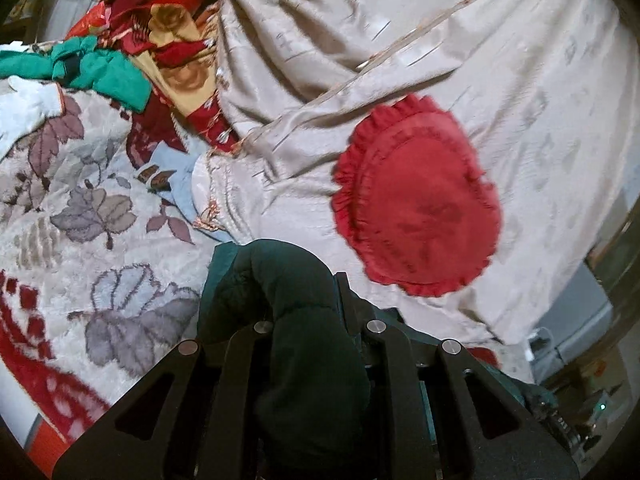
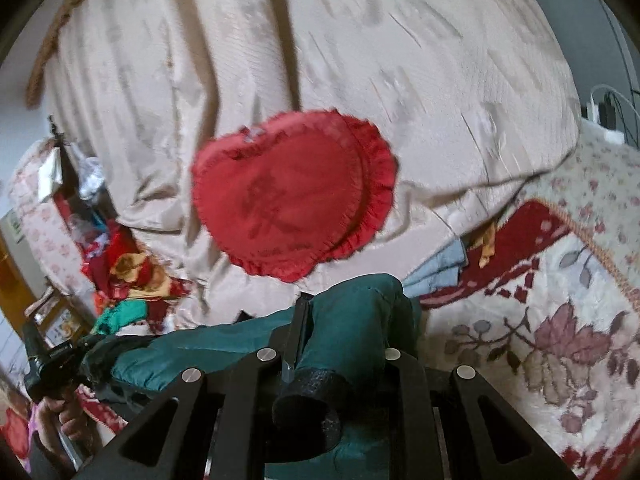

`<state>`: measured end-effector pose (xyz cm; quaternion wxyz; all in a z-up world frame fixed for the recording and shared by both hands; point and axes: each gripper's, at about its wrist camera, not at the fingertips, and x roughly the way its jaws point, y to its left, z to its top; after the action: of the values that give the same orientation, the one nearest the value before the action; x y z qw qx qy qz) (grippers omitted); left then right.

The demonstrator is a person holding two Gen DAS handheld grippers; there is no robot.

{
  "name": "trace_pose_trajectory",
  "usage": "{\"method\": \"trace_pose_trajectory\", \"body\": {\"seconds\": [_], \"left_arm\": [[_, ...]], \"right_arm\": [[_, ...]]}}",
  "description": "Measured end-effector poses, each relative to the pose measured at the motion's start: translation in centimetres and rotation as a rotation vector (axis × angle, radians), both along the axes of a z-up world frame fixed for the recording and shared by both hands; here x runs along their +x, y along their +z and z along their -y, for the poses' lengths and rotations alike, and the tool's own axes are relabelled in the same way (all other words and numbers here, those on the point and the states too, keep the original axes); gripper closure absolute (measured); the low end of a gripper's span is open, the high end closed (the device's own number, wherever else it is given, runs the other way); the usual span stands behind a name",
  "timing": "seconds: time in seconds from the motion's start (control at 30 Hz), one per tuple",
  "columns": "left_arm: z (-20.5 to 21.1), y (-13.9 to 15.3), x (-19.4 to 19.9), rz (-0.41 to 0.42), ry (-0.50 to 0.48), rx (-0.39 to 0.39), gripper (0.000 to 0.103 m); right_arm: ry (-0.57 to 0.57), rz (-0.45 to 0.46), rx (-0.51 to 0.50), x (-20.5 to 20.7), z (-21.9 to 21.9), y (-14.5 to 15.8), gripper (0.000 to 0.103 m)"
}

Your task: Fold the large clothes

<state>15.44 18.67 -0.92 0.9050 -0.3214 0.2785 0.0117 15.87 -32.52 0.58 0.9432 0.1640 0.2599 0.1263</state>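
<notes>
A dark teal padded garment [image 2: 352,320] hangs stretched between two black handheld grippers above a bed, the left gripper [image 1: 296,280] and right gripper [image 2: 320,312] each clamped shut on a bunched edge of it. Below lie a beige patterned quilt [image 1: 500,60], a red frilled heart-shaped cushion [image 2: 288,200] and a heap of unfolded red and green clothes [image 1: 160,40]. Folding appears barely begun: no crease is visible, and the pile remains.

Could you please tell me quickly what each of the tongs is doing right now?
Left tongs: shut on the dark teal padded garment.
Right tongs: shut on the same garment.
</notes>
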Motion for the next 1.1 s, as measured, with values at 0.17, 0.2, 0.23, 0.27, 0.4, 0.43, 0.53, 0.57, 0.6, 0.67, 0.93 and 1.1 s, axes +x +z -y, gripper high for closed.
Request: {"method": "trace_pose_trajectory", "body": {"seconds": [0.17,0.2,0.23,0.27,0.4,0.43,0.53,0.57,0.6,0.67,0.93,1.1], "left_arm": [[0.1,-3.3,4.3,-0.104,0.101,-0.025,0.090],[0.0,-3.8,5.0,-0.122,0.121,-0.036,0.090],[-0.1,-4.3,5.9,-0.144,0.143,-0.054,0.090],[-0.1,-4.9,6.9,-0.170,0.163,-0.060,0.089],[0.3,-6.7,10.2,-0.229,0.213,-0.031,0.088],[0.4,-7.5,11.0,-0.249,0.237,-0.024,0.087],[0.9,-9.0,12.2,-0.269,0.268,0.020,0.085],[1.2,-9.3,12.4,-0.266,0.270,0.048,0.084],[1.5,-9.5,12.6,-0.262,0.271,0.072,0.084],[2.1,-10.3,13.1,-0.240,0.272,0.138,0.084],[2.0,-11.2,13.7,-0.235,0.283,0.145,0.084],[1.3,-9.8,13.5,-0.244,0.255,0.045,0.065]], "right_arm": [[-0.011,-0.051,-0.015,4.6,-0.3,-2.9,0.087],[-0.010,-0.061,-0.018,5.5,-0.4,-3.4,0.087],[-0.010,-0.074,-0.020,6.5,-0.5,-4.0,0.086],[-0.010,-0.090,-0.015,7.8,-0.6,-4.6,0.086],[-0.024,-0.149,-0.001,11.5,-0.7,-6.6,0.086],[-0.022,-0.174,0.001,12.6,-0.7,-7.3,0.086],[0.003,-0.193,0.023,14.4,-0.6,-9.4,0.086],[0.016,-0.198,0.038,14.8,-0.4,-10.4,0.085],[0.025,-0.220,0.054,15.3,-0.2,-11.3,0.085],[0.039,-0.264,0.079,16.4,0.1,-12.1,0.084],[0.091,-0.314,0.022,18.2,-1.4,-12.9,0.079],[0.071,-0.356,0.058,17.8,-0.9,-12.2,0.074]]}}
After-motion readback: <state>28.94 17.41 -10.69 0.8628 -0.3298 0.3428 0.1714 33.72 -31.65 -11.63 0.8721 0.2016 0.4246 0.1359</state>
